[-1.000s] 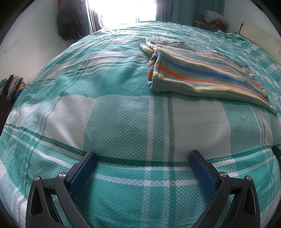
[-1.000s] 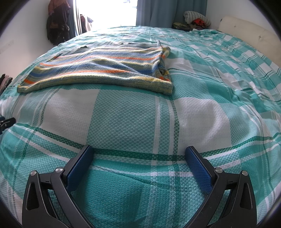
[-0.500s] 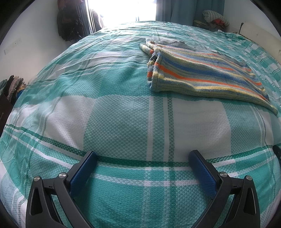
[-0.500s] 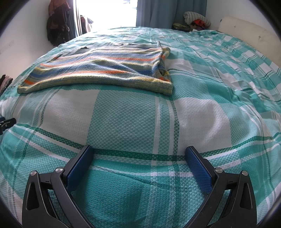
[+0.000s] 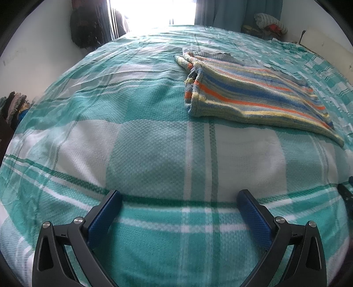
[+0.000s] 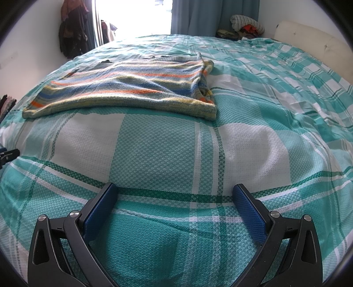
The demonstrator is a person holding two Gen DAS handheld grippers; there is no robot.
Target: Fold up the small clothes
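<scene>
The sweater (image 5: 249,95) lies folded flat on the bed (image 5: 154,143), striped in blue, orange, yellow and grey, well ahead of both grippers. In the left view it sits up and to the right; in the right view (image 6: 132,88) it sits up and to the left, so it lies between the two grippers' lines of sight. Its thick folded edge with tucked-in layers faces the left gripper's side in one view and shows at the right end in the other.

The bed is covered by a teal and white plaid spread (image 6: 165,154) with dark green lines, creased toward the far side. Beyond it a bright window (image 5: 152,13) stands beside blue-grey curtains (image 6: 209,17). Dark clothes (image 5: 86,28) hang on the white wall at left. A heap of clothes (image 6: 245,26) lies in the far right corner.

Nothing lies between the grippers and the sweater but bare spread.

The left gripper (image 5: 179,201) hovers low over the spread, jaws wide apart and holding nothing. The right gripper (image 6: 175,194) does the same, jaws spread and empty.

Only the right view shows the cream padded headboard (image 6: 308,37) plainly. The left view alone shows a row of clothes (image 5: 13,106) at its left edge clearly.
</scene>
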